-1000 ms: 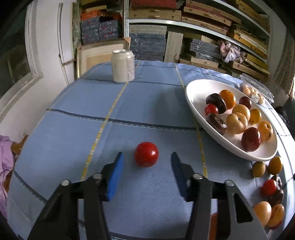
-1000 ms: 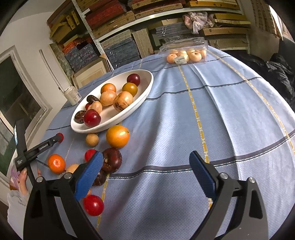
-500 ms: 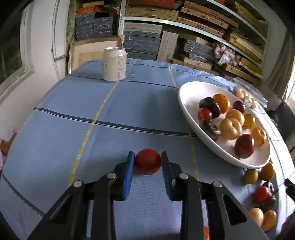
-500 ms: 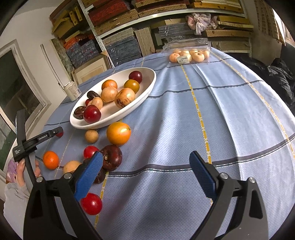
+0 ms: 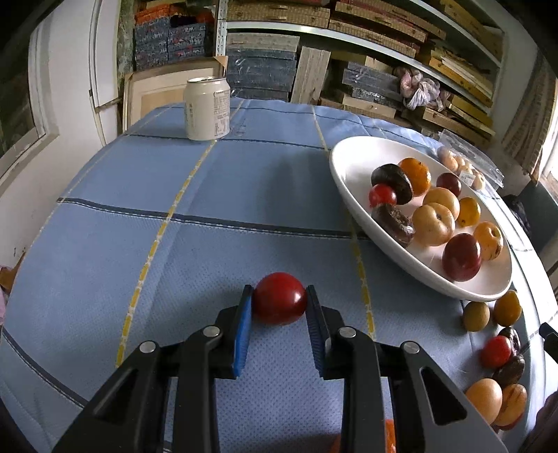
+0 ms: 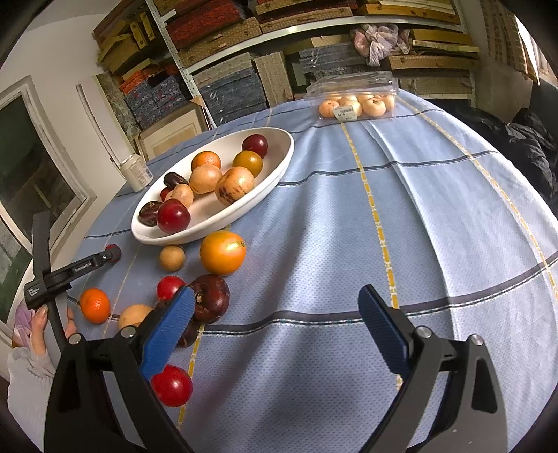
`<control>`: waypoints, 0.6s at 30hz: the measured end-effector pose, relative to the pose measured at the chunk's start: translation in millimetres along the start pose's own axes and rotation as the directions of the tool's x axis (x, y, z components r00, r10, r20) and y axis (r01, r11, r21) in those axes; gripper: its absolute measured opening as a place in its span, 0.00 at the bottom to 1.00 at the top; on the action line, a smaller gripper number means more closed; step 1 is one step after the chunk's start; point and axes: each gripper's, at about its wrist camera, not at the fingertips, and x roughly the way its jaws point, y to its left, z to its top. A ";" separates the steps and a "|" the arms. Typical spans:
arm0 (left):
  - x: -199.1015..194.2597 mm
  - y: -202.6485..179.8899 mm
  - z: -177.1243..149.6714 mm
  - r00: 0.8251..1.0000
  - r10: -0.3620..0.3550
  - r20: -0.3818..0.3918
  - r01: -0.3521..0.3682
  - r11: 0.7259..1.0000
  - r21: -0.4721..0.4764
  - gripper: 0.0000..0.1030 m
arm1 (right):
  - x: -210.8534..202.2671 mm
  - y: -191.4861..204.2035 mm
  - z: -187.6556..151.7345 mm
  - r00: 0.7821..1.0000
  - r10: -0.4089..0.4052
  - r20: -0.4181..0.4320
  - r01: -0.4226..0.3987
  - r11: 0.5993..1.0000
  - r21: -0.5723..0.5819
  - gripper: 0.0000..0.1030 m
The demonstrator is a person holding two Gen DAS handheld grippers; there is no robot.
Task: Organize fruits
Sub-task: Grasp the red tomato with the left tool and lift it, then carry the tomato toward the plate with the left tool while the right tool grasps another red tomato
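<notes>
Here the left gripper [image 5: 279, 299] is closed on a red round fruit [image 5: 279, 302], its blue pads pressing both sides while the fruit sits on the blue checked cloth of the tabletop [image 5: 209, 195]. Ahead of it and to its left the cloth lies bare up to a pale drinks can [image 5: 208, 108] standing upright near the far edge, so that side offers open room. To its right, a white oval dish [image 5: 352, 167] holds a mix of orange, yellow, red and dark fruits and is well apart from the gripped fruit. Loose fruits [image 5: 495, 334] lie in a cluster on the cloth just below the near end of the dish. The right gripper [image 6: 275, 315] hangs with its jaws wide apart and nothing between them, above a broad bare stretch of cloth. Beside its left finger lie a dark plum-like fruit [image 6: 212, 296], a large orange fruit [image 6: 222, 252] and a small red fruit [image 6: 171, 386]. Near the far edge of the tabletop sits a clear plastic box of pale fruits [image 6: 355, 104]. Behind the tabletop, shelves [image 6: 314, 31] are packed with stacked boxes and boards, and a white-framed window [image 6: 31, 167] fills the wall at the left. A hand [image 6: 42, 327] in a grey sleeve grips the left tool's handle at the tabletop's left edge.
</notes>
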 end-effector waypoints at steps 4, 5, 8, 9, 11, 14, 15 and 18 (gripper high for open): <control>-6.4 0.5 -2.1 1.000 0.013 0.029 -0.013 1.000 -0.004 0.29 | -3.2 4.9 -1.4 1.000 0.013 0.009 -0.013 1.000 -0.022 0.90; -11.2 1.2 -4.1 0.999 0.024 0.045 -0.024 1.000 -0.007 0.29 | -4.2 7.6 -2.5 1.000 0.018 0.008 -0.017 0.999 -0.038 0.90; -27.8 2.8 -11.6 0.997 0.035 0.075 -0.034 0.999 -0.016 0.29 | -10.5 21.6 -10.4 0.999 0.035 0.002 -0.035 0.993 -0.115 0.90; -33.1 3.9 -13.5 0.996 0.029 0.081 -0.028 0.999 -0.022 0.29 | -14.1 26.1 -14.6 0.999 0.046 -0.001 -0.045 0.990 -0.137 0.90; -49.1 7.1 -18.1 0.995 0.000 0.104 0.005 0.999 -0.046 0.29 | -24.5 36.5 -26.9 0.997 0.072 -0.006 -0.072 0.979 -0.188 0.90; -63.3 6.3 -23.5 0.992 -0.030 0.125 0.038 0.998 -0.059 0.29 | -32.3 55.1 -44.5 0.998 0.061 -0.018 -0.064 0.956 -0.285 0.90; -65.1 5.4 -25.0 0.991 -0.037 0.125 0.044 0.997 -0.059 0.29 | -31.9 63.8 -49.7 0.998 0.053 -0.027 -0.059 0.942 -0.331 0.89; -64.8 -0.9 -27.3 0.992 -0.043 0.115 0.048 0.998 -0.046 0.29 | -25.8 78.9 -57.4 0.999 0.024 -0.049 -0.042 0.915 -0.400 0.77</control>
